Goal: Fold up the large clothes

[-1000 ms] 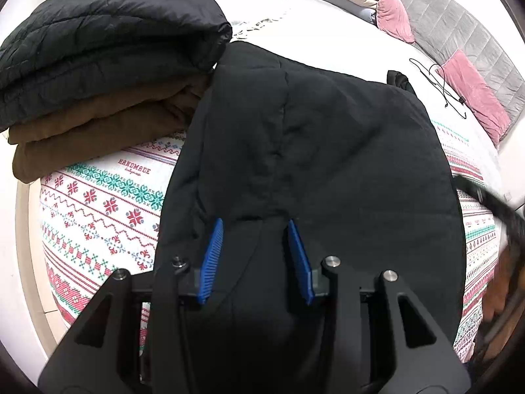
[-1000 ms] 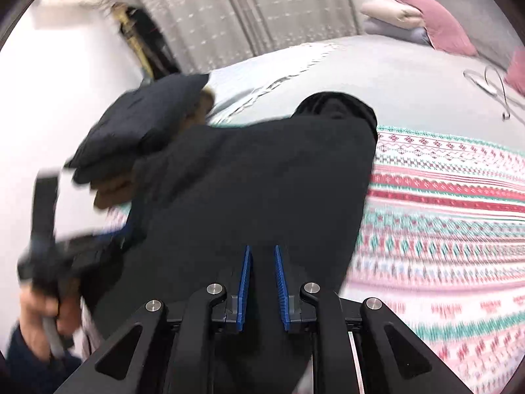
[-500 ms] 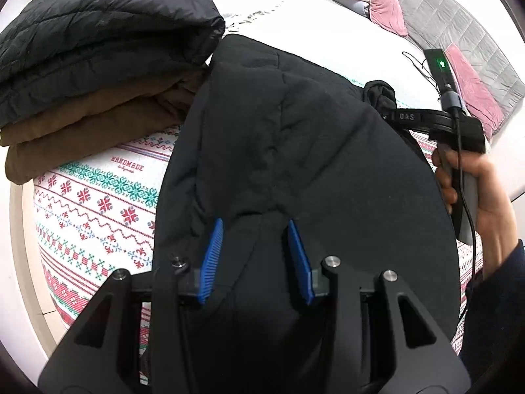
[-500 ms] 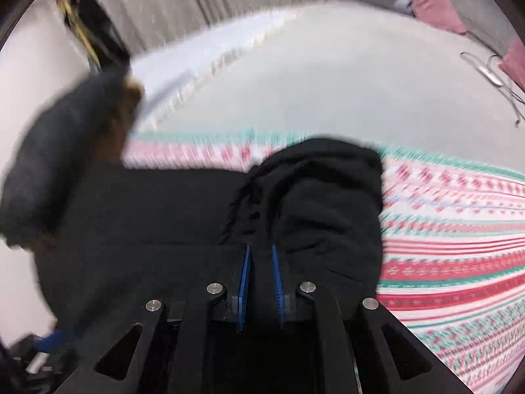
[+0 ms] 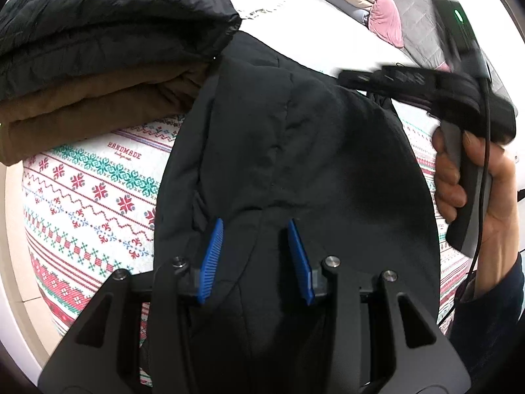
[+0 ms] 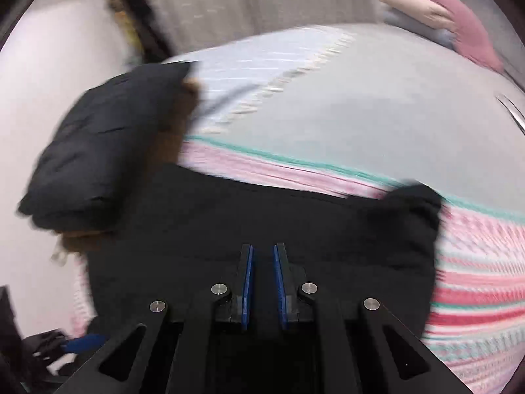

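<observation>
I am holding the left hand-held gripper (image 5: 256, 257) with its jaws spread apart over the black jacket (image 5: 295, 151). The right hand-held gripper (image 6: 262, 284) is showing a narrow gap; whether it is pinching fabric I cannot tell. The jacket is lying on the patterned bedspread (image 5: 85, 184), touching the stack of folded coats (image 5: 98, 42).

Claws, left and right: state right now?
Left claw: open, over the black garment, gripping nothing.
Right claw: nearly shut; grip on the garment cannot be told.
</observation>
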`<control>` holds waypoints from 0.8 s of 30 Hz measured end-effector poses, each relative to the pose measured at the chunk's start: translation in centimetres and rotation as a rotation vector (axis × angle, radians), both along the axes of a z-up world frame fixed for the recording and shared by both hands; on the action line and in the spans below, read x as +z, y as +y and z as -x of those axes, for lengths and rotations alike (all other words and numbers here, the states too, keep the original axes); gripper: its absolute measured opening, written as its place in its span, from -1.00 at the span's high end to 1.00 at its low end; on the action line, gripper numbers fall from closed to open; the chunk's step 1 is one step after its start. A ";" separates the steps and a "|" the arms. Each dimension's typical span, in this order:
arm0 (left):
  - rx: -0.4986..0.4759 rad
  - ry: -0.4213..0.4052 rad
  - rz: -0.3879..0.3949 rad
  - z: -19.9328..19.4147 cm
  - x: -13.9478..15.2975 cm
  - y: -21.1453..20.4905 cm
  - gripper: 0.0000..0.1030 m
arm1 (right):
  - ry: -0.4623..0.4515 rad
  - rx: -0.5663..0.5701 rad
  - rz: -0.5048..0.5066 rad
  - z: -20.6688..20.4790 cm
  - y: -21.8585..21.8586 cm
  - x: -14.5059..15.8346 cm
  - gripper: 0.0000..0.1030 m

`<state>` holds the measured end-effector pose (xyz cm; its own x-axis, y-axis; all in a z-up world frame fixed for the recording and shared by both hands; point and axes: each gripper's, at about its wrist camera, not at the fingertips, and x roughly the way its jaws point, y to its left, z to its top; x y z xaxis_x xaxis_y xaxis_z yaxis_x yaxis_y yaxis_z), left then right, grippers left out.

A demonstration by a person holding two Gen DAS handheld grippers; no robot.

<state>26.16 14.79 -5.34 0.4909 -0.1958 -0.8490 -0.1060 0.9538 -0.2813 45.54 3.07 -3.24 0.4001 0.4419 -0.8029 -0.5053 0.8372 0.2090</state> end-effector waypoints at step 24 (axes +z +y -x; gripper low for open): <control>0.039 0.015 0.062 1.3 0.0 2.2 0.16 | -0.049 0.077 -0.057 5.6 4.0 0.4 0.73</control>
